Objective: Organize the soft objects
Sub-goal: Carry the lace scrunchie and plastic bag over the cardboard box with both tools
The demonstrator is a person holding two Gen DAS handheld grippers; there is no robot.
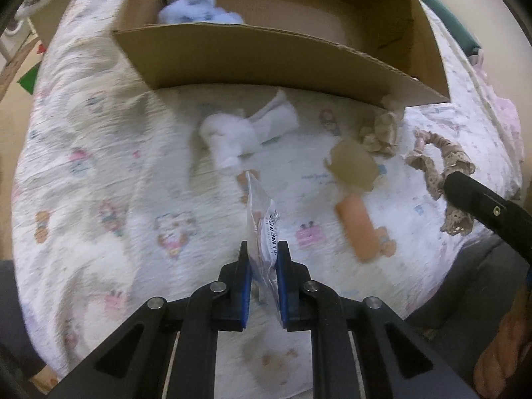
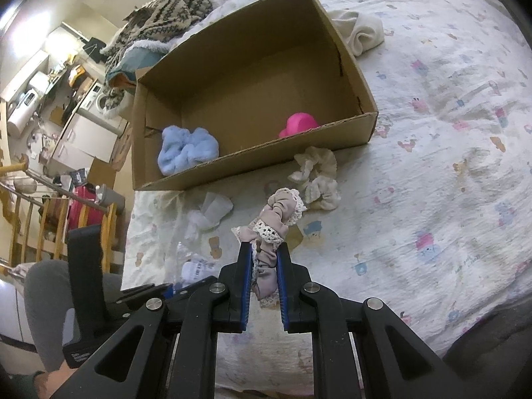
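We find the left gripper [image 1: 262, 249] clamped on a clear plastic packet [image 1: 262, 222], and the right gripper [image 2: 264, 249] clamped on a lace-trimmed beige scrunchie [image 2: 272, 222] held above the patterned bedsheet [image 2: 432, 166]. Beyond it a cream scrunchie [image 2: 316, 176] lies just beside the cardboard box [image 2: 252, 166], which contains a blue scrunchie [image 2: 186, 149] and a pink object [image 2: 299, 124].

Both wrist views look forward, close above the bedspread [image 1: 99, 166], sharing the cardboard box [image 2: 252, 163] ahead
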